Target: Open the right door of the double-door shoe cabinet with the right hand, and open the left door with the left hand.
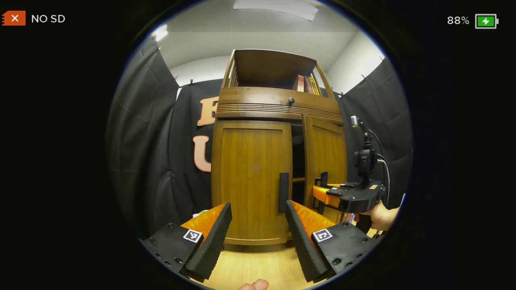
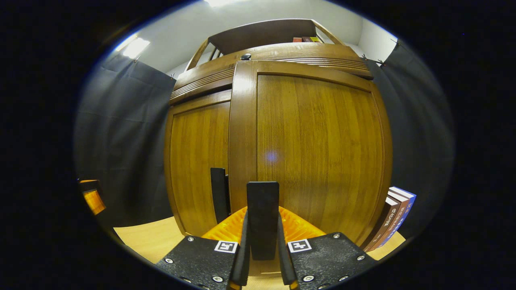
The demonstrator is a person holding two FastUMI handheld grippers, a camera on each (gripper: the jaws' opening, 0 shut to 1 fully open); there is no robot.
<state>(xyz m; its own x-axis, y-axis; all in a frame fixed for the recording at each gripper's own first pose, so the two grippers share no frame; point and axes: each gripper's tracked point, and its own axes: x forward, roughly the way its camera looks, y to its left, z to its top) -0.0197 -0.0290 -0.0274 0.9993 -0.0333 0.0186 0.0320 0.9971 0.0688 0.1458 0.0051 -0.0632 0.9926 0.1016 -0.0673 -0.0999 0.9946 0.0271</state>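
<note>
We are holding the right gripper (image 2: 262,241) pinched on the right handle (image 2: 263,217), a flat black upright bar, with both ribbed black pads pressing its sides. The right door (image 2: 318,153) is standing ajar, its handle edge swung out from the cabinet (image 1: 278,100), and in the left gripper view a dark gap is showing between it and the left door (image 1: 252,181), with the right gripper (image 1: 322,195) and the hand (image 1: 381,215) holding it at that door's edge. Books (image 2: 393,217) are leaning just beside the right door's hinge side, near its lower corner. We are keeping the left gripper (image 1: 258,225) spread wide, its orange-backed fingers apart, with the left handle (image 1: 284,192) between them but farther off, untouched. The left door is sitting closed, flush under the grooved band. Both doors are glossy brown wood with framed panels. A small round knob (image 1: 291,100) is sitting on the band, and an open shelf above is holding more books (image 1: 306,84). Pale wooden floor (image 1: 258,266) is lying open in front of the cabinet.
</note>
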